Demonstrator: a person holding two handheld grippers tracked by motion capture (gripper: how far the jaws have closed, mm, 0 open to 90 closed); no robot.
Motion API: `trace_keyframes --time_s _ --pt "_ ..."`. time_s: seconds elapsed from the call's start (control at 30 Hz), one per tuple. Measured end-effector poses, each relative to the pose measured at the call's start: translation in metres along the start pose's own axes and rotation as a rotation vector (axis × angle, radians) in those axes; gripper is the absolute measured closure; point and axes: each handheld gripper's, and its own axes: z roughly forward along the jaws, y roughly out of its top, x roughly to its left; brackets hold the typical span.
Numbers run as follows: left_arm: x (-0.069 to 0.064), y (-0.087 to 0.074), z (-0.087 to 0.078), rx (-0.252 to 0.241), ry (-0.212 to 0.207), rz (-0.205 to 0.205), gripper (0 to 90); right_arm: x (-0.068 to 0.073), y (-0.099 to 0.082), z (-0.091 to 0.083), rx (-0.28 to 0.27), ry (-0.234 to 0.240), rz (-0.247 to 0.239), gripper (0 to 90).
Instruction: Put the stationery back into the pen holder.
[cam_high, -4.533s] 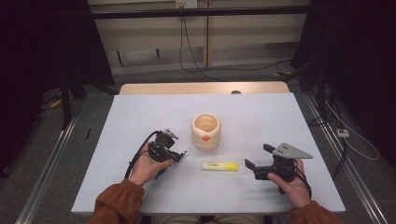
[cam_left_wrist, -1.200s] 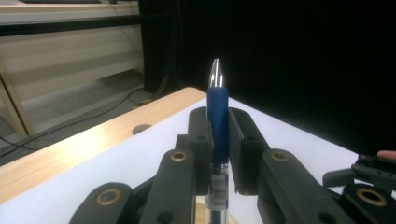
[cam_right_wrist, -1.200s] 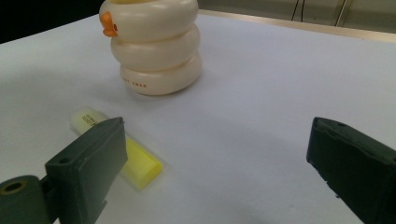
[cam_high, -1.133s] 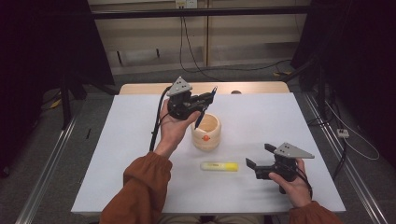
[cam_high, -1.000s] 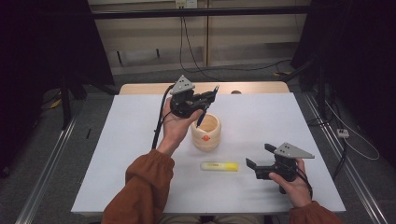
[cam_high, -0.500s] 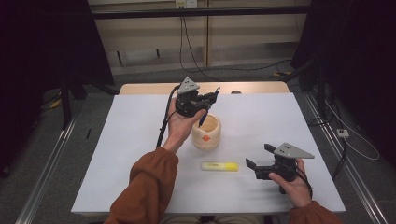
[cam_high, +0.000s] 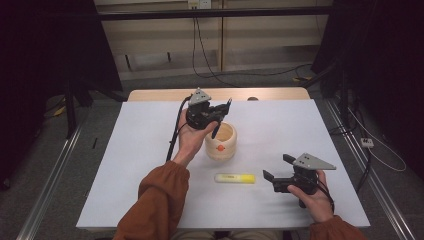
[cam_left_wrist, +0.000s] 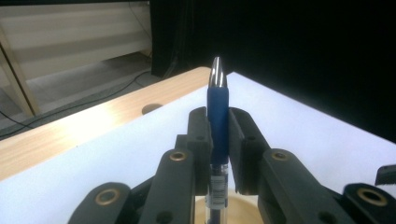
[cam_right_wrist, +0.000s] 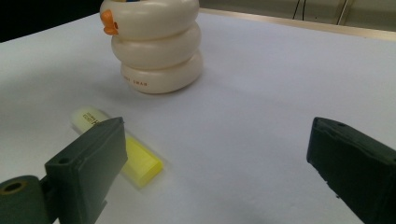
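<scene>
Blue-barrelled pen with silver tip (cam_left_wrist: 217, 116) sits clamped upright in our left gripper (cam_high: 216, 116), directly over cream ringed ceramic pen pot (cam_high: 221, 142), lined up for drop-in. Right gripper (cam_high: 275, 175), jaws wide apart, empty, waits at 4 o'clock of pot; yellow highlighter (cam_high: 234, 178) at 6 o'clock.

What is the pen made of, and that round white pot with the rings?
The pen looks like plastic: a see-through barrel, a matte blue grip that may be rubber, and a shiny tip, probably metal. The pot looks like smooth cream plastic or glazed ceramic; its soft sheen leaves that open.
</scene>
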Motion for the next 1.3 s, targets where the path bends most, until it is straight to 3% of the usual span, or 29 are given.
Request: trace_keyframes --time_s 0.17,0.33,0.4,0.63,0.83,1.0,1.2,1.3 --pt "0.003 -0.006 -0.002 0.042 -0.017 -0.024 77.1 0.000 0.000 0.000 0.000 -0.001 0.000 4.8" --pt "0.007 -0.006 -0.006 0.059 0.008 -0.049 53.2 0.000 0.000 0.001 -0.001 -0.001 -0.002 4.8" --pt "0.008 -0.006 -0.007 0.061 0.000 -0.053 45.7 0.000 0.000 0.000 0.000 -0.002 -0.002 4.8" --pt "0.009 -0.006 -0.014 0.088 0.017 -0.033 24.7 0.000 0.000 0.000 0.000 -0.003 -0.002 4.8" --pt "0.009 -0.007 -0.025 0.111 0.022 -0.019 12.7 0.000 0.000 0.001 0.001 -0.003 -0.001 4.8" --pt "0.009 -0.009 -0.038 0.133 0.051 -0.005 6.3 0.001 0.000 0.001 0.002 -0.001 -0.001 4.8" --pt "0.008 -0.016 -0.055 0.139 0.053 -0.002 5.8 0.001 0.000 0.001 0.002 -0.002 0.000 4.8" --pt "0.007 -0.023 -0.066 0.150 0.078 0.011 5.6 0.001 0.000 0.001 0.001 -0.002 0.000 4.8"
